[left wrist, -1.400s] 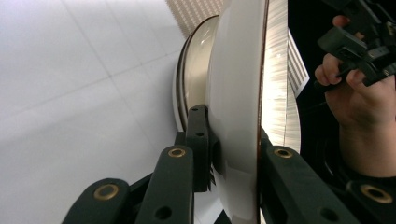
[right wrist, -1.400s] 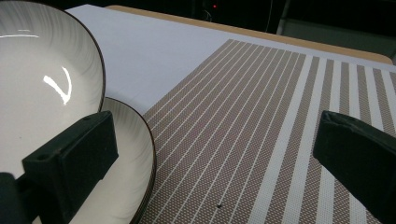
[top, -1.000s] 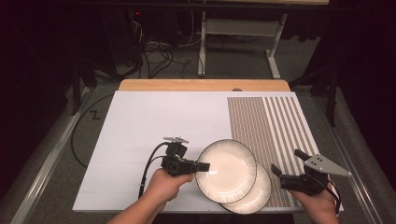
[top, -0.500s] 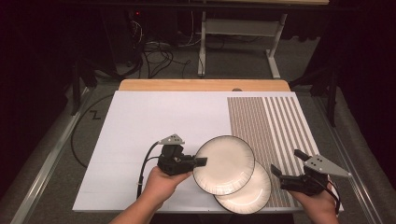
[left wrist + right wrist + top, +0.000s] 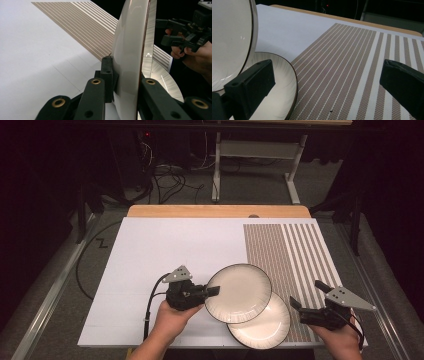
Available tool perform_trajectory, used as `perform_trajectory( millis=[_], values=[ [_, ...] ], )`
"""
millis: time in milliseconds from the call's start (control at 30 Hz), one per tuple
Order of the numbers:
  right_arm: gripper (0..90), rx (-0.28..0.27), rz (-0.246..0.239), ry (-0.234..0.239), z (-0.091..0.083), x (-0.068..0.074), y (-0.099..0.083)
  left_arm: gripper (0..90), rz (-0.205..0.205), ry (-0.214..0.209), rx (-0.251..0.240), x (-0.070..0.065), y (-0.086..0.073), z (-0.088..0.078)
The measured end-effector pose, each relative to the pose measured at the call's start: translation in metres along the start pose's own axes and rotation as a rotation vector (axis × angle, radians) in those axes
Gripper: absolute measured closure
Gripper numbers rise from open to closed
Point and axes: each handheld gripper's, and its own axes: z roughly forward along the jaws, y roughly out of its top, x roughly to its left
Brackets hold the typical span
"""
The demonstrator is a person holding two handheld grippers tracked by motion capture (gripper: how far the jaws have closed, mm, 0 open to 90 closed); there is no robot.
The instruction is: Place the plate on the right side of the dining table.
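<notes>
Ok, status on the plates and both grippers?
Left gripper shut on top plate rim, plate lifted and tilted. Right gripper open, holding nothing, beside bottom plate. Bottom plate flat on table. Nothing in the way.

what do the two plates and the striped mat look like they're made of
The lifted plate looks like glazed ceramic or porcelain: a cream surface with sharp glossy highlights and a thin dark rim line. The lower plate looks the same, with fine ribbing on its rim. The striped mat seems woven fabric or vinyl: matte, with a dotted weave in its brown bands.
</notes>
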Motion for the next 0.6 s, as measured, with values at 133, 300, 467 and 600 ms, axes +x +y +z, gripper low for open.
perform_trajectory(
  millis=[133, 300, 467, 600],
  values=[
    [0.9, -0.001, -0.006, 0.004, 0.000, 0.002, 0.000, 80.2, 0.004, -0.006, -0.023, 0.001, -0.004, -0.002],
    [0.9, -0.002, -0.011, 0.017, 0.002, 0.007, 0.002, 80.0, 0.019, -0.005, -0.052, 0.001, -0.008, -0.004],
    [0.9, -0.011, -0.009, 0.042, 0.005, 0.012, 0.004, 80.0, 0.030, -0.001, -0.076, 0.002, -0.011, -0.006],
    [1.0, -0.015, 0.000, 0.067, 0.007, 0.017, 0.007, 79.8, 0.047, 0.004, -0.084, 0.000, -0.012, -0.007]
  ],
)
